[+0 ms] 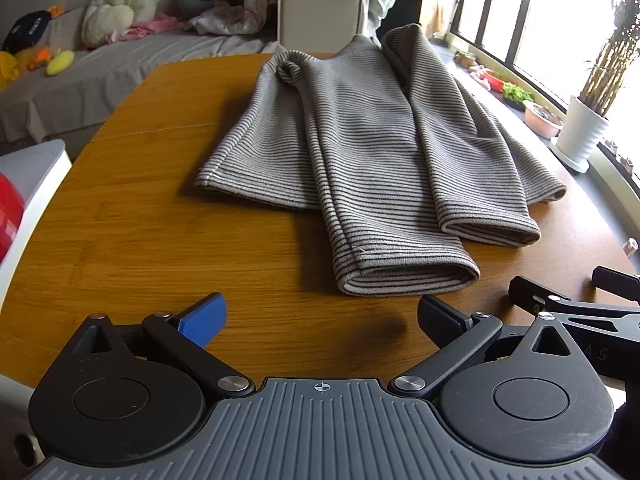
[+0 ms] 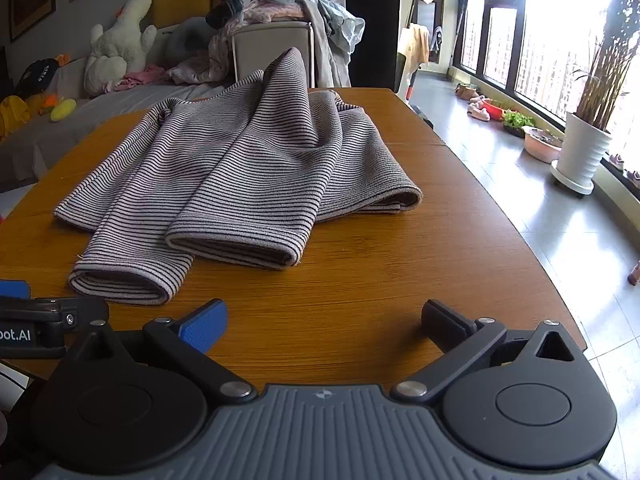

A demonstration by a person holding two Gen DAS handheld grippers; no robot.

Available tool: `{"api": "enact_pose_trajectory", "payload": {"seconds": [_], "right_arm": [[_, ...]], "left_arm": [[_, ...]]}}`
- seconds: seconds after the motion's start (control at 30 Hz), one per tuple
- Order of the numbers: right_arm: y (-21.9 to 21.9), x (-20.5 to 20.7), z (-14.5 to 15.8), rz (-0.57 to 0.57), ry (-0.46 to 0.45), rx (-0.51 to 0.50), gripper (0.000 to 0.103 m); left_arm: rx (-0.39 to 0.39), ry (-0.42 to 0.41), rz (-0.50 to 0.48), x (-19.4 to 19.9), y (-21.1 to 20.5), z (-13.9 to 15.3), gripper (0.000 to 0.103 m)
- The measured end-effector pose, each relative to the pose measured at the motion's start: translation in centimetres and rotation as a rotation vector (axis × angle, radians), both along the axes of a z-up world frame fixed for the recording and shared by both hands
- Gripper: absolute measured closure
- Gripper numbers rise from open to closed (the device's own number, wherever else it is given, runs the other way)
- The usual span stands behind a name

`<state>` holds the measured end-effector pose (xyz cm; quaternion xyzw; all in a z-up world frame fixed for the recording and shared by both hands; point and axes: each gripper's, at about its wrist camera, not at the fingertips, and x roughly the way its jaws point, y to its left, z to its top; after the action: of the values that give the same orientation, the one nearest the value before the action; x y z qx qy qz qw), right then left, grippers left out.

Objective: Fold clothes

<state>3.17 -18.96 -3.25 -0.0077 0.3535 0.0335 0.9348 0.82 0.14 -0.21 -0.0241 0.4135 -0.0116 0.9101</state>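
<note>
- Your left gripper (image 1: pixel 322 320) sits low at the near edge of the wooden table (image 1: pixel 140 216). Its two fingers are spread wide apart and hold nothing.
- Your right gripper (image 2: pixel 324 322) sits just beside it, also low over the table. Its fingers are wide apart too, with only bare wood between them.
- Each gripper has one blue pad (image 1: pixel 204 320) on its left finger.
- Past both grippers lies the striped grey sweater (image 1: pixel 372 152), flat on the table. Both sleeves are folded in and point back at you, side by side.
- One sleeve cuff (image 1: pixel 408 274) lies near your left gripper, but they do not touch.
- Behind the table you can see a white plush toy (image 2: pixel 118 44) on a bed, a heap of clothes (image 2: pixel 280 4), and a white plant pot (image 2: pixel 582 152) by the window.
</note>
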Motion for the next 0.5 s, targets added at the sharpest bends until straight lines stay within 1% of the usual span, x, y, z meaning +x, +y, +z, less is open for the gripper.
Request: {"api": "enact_pose_trajectory", "payload": {"seconds": [0.5], "right_arm": [[-0.33, -0.04, 0.03, 0.003, -0.007, 0.011, 0.0]], "left_arm": [[0.01, -0.002, -0.005, 0.12, -0.18, 0.04, 0.0]]}}
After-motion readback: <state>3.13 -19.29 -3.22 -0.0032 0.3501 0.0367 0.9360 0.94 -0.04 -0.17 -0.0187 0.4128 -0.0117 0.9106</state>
